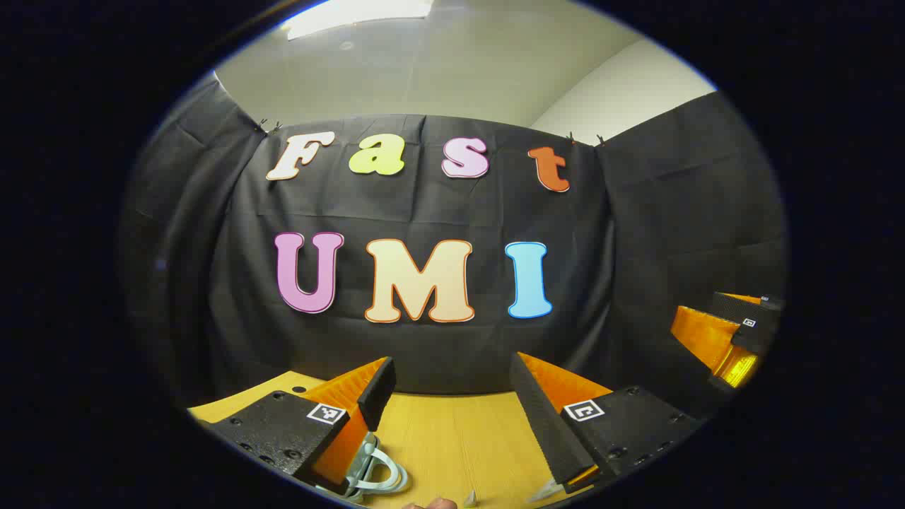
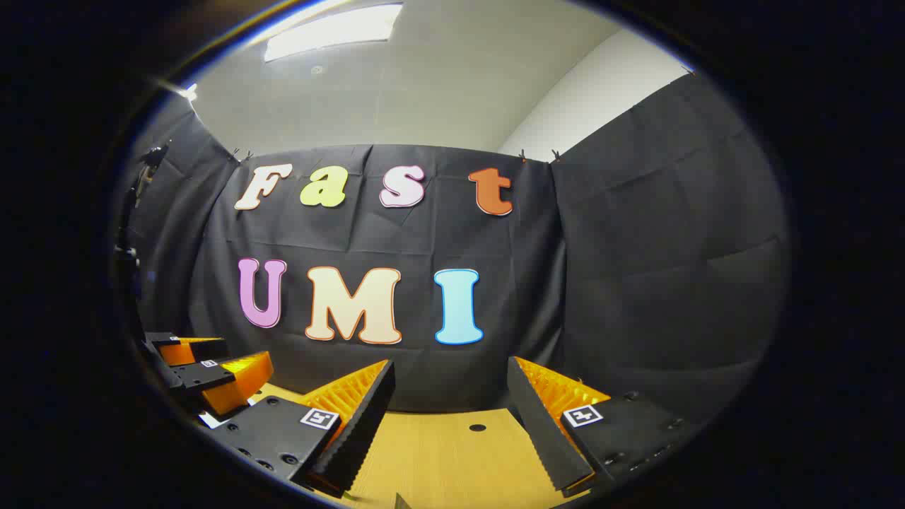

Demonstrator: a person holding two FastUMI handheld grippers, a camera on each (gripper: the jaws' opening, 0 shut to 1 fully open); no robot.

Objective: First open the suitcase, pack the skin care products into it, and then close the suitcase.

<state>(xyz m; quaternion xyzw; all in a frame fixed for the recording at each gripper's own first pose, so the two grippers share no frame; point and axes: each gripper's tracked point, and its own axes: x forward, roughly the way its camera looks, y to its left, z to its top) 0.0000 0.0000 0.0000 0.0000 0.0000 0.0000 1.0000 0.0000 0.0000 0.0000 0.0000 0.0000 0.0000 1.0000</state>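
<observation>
My left gripper is open and held level above the wooden table, with nothing between its fingers. Under its left finger a pale grey looped part lies on the table; what it belongs to is hidden. My right gripper is also open and empty above the table. In the left gripper view the right gripper hangs at the far right. In the right gripper view the left gripper sits low at the left.
Black cloth walls close the booth behind and on both sides. A small dark hole marks the tabletop near the back. A fingertip and small pale bits show at the table's near edge.
</observation>
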